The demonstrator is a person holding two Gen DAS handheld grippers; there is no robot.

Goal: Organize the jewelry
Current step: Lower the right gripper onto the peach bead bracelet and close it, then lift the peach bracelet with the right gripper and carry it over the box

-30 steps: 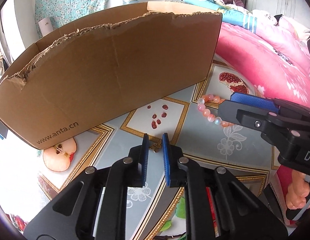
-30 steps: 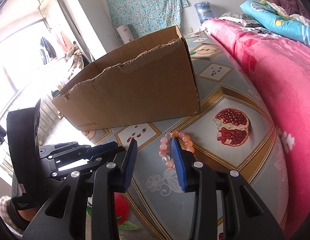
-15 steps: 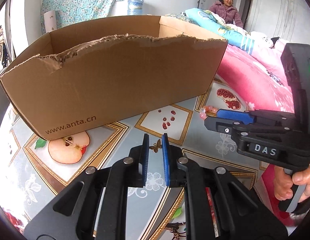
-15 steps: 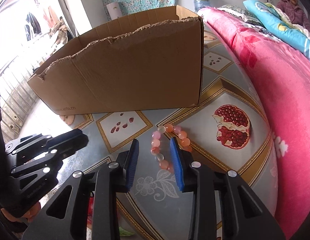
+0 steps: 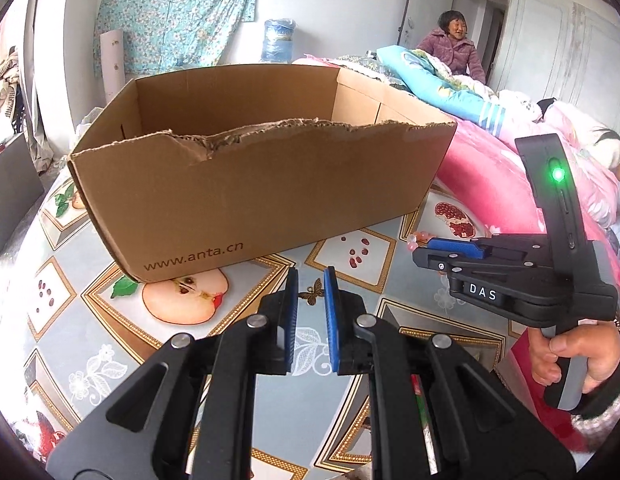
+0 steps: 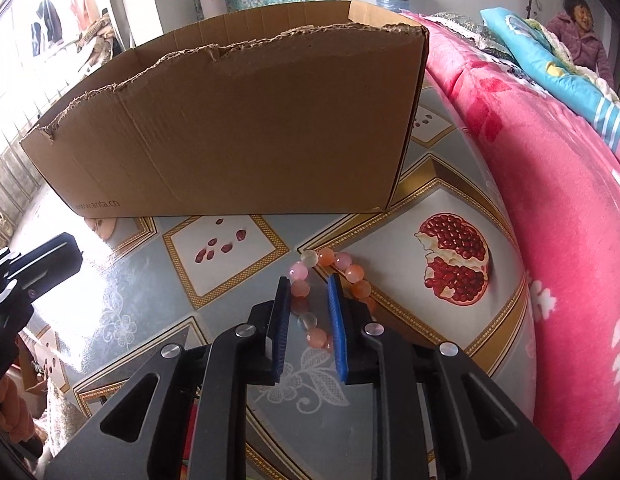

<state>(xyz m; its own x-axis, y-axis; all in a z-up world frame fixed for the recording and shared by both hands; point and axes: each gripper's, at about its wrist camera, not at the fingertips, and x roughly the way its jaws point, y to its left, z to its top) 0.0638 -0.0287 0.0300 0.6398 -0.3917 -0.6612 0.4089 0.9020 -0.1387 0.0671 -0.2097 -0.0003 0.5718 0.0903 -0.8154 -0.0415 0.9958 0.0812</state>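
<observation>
Home bedroom, pink quilt (image 6: 550, 208), wardrobe (image 5: 566, 40)

box (image 5: 261, 196): plain brown cardboard
bracelet (image 6: 310, 288): pink, orange, clear beads
worktop (image 6: 245, 276): grey-blue, gold borders, fruit prints
blanket (image 6: 550, 184): pink floral

Both tools are matte black plastic with angular linkage arms joined by round silver screws, and their jaws are lined with ribbed blue pads. The right gripper (image 5: 430, 246) carries a white "DAS" label and a glowing green light on its upright back. A bare-skinned hand (image 5: 578, 354) with a fuzzy pinkish cuff grips its grey-fronted handle. The left gripper (image 5: 311, 280) looks the same.
</observation>
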